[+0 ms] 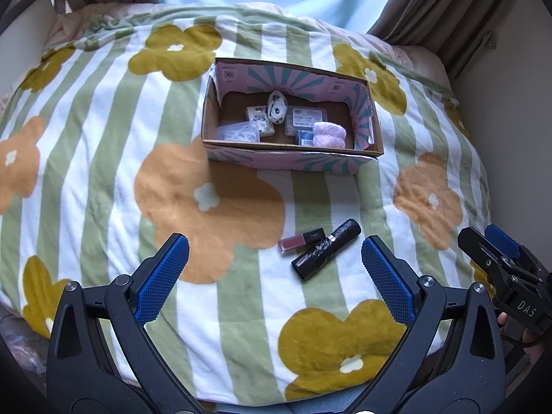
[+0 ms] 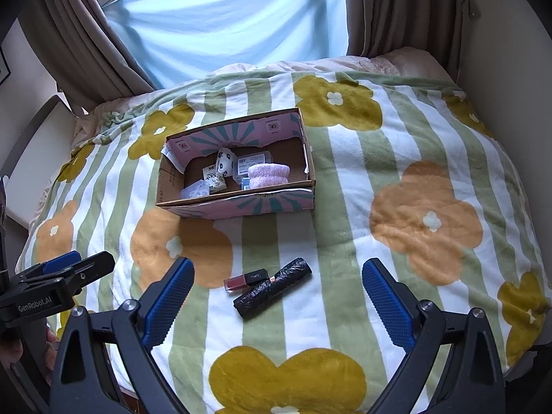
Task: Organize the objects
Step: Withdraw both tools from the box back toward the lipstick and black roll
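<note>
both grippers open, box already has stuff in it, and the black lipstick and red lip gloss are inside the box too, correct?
Not quite. The black lipstick and red lip gloss lie on the blanket in front of the box, not inside it; the right wrist view shows this clearly. The rest holds: left gripper and right gripper are open, and the box already holds items.
</note>
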Demonstrator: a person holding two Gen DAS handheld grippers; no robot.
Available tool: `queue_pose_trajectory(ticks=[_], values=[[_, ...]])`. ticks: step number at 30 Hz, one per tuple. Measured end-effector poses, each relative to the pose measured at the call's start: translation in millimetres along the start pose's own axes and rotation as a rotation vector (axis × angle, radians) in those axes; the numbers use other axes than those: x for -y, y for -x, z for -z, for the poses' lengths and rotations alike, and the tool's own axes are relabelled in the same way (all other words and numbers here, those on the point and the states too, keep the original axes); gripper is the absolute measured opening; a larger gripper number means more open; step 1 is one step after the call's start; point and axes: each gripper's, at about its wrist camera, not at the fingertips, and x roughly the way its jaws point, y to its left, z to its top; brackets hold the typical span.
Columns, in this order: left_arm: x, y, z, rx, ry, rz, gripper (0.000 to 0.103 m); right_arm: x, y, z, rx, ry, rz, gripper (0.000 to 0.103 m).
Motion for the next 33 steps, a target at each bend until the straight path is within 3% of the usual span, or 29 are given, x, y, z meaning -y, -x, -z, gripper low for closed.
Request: queue_pose_trajectory(ticks=[4,9,20,27,33], values=[[8.1,-23.4,4.1,-0.049,0.026,0.009,0.100,13.4,-18.5,5.2,-0.031,-0.005,-0.017,0.096],[20.8,-57.7,7.4,-0.106,0.052,0.013,0.100,25.1,-41.4,8.8,-0.020,0.102,-0.047,0.097],[42.5,-162.2,17.2,-0.241,0.145,0.011,0.098,27.2,-111.1,38.2,-0.025,0.661,-0.181,0.096],[39.8,-218.4,20.1,-0.304,0.211,-0.017,0.096,16.3,-163.0,63.6,-0.109,1.055,-0.326,0.077],[36.3,-246.2,19.8,-0.349,0.253,-0.034,0.096,4.4,-197.3,75.3,-0.158,1.296,-0.446,0.070]])
